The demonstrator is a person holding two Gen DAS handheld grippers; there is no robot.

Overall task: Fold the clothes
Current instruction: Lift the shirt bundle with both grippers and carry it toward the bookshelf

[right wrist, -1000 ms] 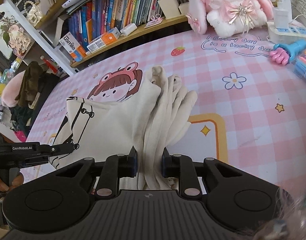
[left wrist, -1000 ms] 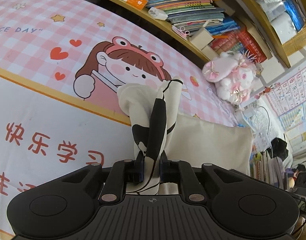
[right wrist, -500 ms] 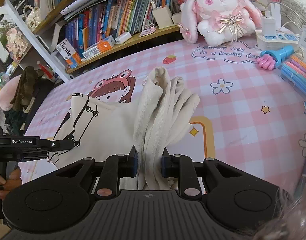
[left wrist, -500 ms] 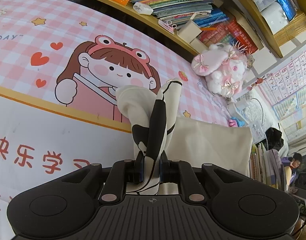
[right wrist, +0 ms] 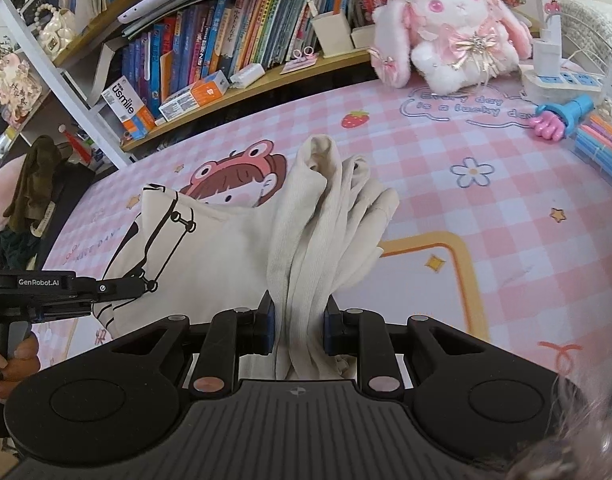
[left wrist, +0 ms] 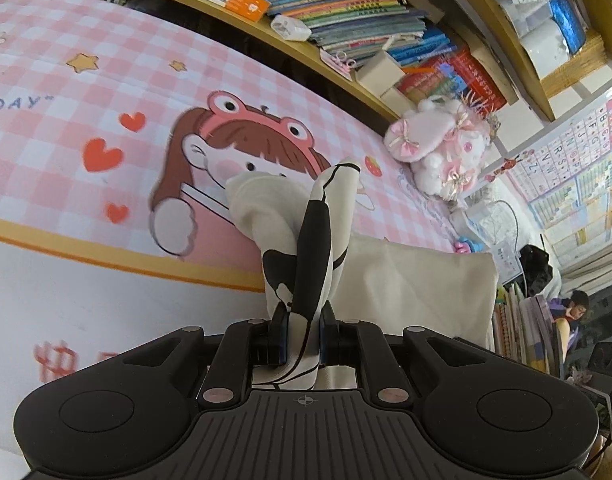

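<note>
A cream garment with a black printed pattern [right wrist: 210,252] hangs between both grippers above the pink checked mat [right wrist: 485,216]. My left gripper [left wrist: 302,340] is shut on a bunched printed edge of the garment [left wrist: 306,240], which rises between its jaws. The rest of the cloth [left wrist: 417,284] spreads to the right. My right gripper [right wrist: 300,326] is shut on a thick bunch of plain cream folds [right wrist: 329,224]. The left gripper also shows in the right wrist view [right wrist: 146,286], at the left, clamped on the printed edge.
A pink plush rabbit [right wrist: 453,28] sits at the mat's far edge, below shelves of books [right wrist: 234,40]. A power strip [right wrist: 561,78], a pink and blue toy [right wrist: 561,118] and coloured pens [right wrist: 601,148] lie at the right. A hand [right wrist: 10,364] grips the left handle.
Both grippers keep their hold on the garment. The left gripper's view has swung slightly; the right view has drawn back a little, so the rabbit and shelf sit lower in frame.
</note>
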